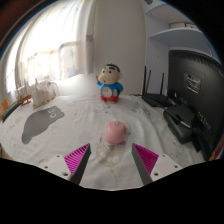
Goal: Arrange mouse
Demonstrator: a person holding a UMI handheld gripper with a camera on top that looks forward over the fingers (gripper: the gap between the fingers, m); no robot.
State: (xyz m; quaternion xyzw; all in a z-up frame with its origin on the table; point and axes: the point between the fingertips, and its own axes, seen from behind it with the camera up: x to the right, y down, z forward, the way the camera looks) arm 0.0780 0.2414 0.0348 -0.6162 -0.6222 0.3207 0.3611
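Note:
A small pink mouse (pixel 115 131) lies on the white cloth-covered table (pixel 60 150), just ahead of my fingers and centred between them. A thin pale cord seems to curl on the cloth in front of it. A grey mouse pad (pixel 42 122) lies flat on the table to the far left of the mouse. My gripper (pixel 112 158) is open and empty, and its magenta pads (pixel 78 158) are spread wide, short of the mouse.
A cartoon boy figurine (pixel 110 84) in a blue shirt stands beyond the mouse. A black router with antennas (pixel 152 92), a dark monitor (pixel 192 80) and a black keyboard (pixel 182 125) stand at the right. Small items (pixel 40 92) sit at the far left by the window.

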